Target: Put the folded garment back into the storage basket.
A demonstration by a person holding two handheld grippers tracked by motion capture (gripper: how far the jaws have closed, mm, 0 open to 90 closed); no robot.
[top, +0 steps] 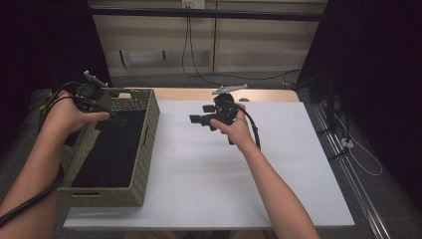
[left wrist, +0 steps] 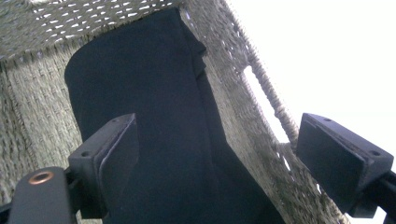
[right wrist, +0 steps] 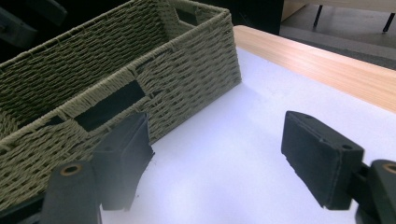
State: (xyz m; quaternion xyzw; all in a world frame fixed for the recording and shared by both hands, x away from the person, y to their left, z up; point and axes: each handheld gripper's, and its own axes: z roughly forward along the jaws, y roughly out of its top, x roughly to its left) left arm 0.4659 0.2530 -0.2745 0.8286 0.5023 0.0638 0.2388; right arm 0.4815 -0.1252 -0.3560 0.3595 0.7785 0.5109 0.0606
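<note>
A: Why is the left claw (top: 110, 113) over the basket (top: 147, 130)?
B: Jaws wide, empty; black cloth (left wrist: 154, 116) lies inside it.
A: Right claw (top: 195, 119)?
B: Wide too, empty, above the desk (top: 209, 169), facing the basket.

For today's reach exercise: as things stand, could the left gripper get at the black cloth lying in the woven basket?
Probably yes: the left gripper hangs open over the basket, with nothing between it and the black cloth.
</note>
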